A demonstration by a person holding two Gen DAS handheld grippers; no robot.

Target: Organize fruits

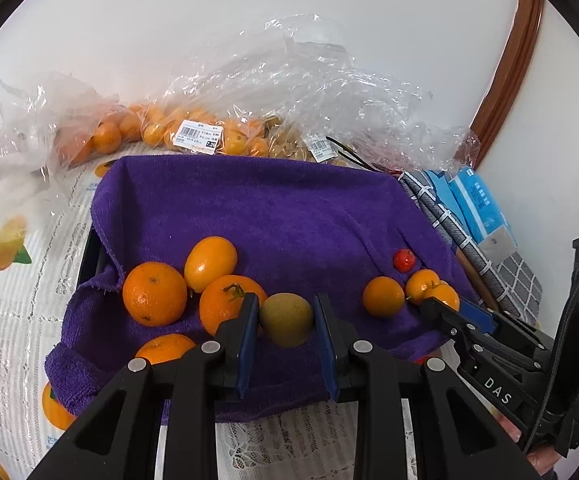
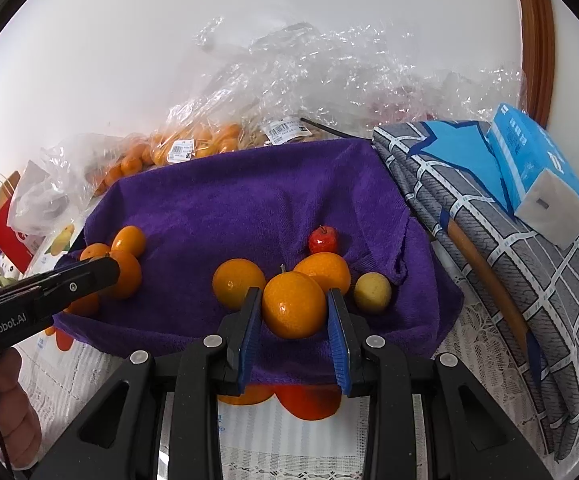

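A purple towel (image 1: pixel 281 208) lines a dark tray and holds loose fruit. My left gripper (image 1: pixel 286 318) is shut on a greenish-yellow fruit (image 1: pixel 286 320) just above the towel's front. Several oranges (image 1: pixel 154 294) lie to its left. My right gripper (image 2: pixel 294 312) is shut on an orange (image 2: pixel 294 310) over the towel (image 2: pixel 249 196). Next to it lie two more oranges (image 2: pixel 238 282), a yellow fruit (image 2: pixel 372 292) and a small red fruit (image 2: pixel 323 240). The right gripper also shows in the left wrist view (image 1: pixel 449 308), among the right-hand oranges (image 1: pixel 383 296).
Clear plastic bags of small oranges (image 1: pixel 193 132) lie behind the tray against the white wall. A grey checked cloth (image 2: pixel 509 248) with a blue tissue pack (image 2: pixel 537 168) lies to the right. A fruit-printed tablecloth (image 1: pixel 17 312) covers the table. A red bag (image 2: pixel 5 220) stands far left.
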